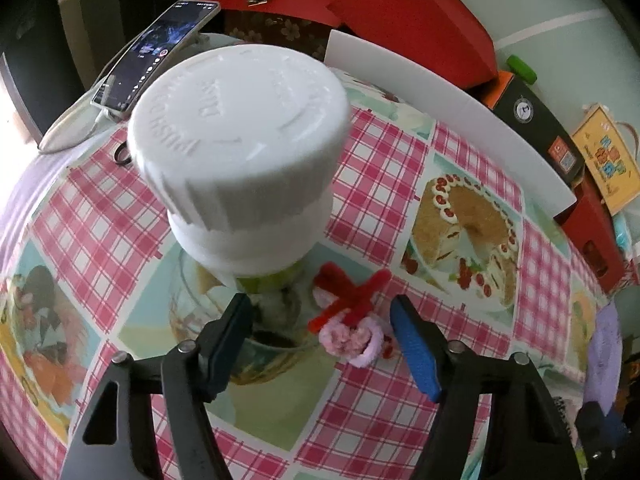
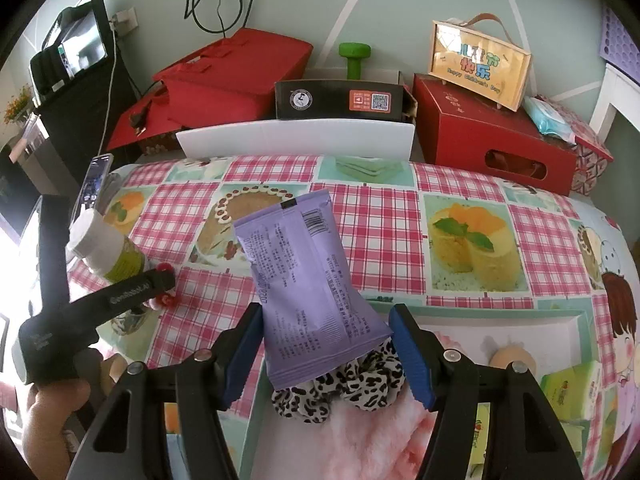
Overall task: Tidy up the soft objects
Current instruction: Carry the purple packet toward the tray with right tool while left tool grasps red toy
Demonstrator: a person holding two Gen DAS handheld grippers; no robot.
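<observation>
Between the right tongs, a purple packet stands clamped.

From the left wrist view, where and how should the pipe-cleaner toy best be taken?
Probably grip the toy across its pink looped base, coming from above. It lies flat on the tablecloth, already between the left tool's open jaws. The bottle stands close on its left, so stay off that side.

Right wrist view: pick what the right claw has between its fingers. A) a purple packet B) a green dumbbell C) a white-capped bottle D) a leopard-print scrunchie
A: the purple packet stands up between the right claw's blue pads, above the leopard-print scrunchie.
</observation>
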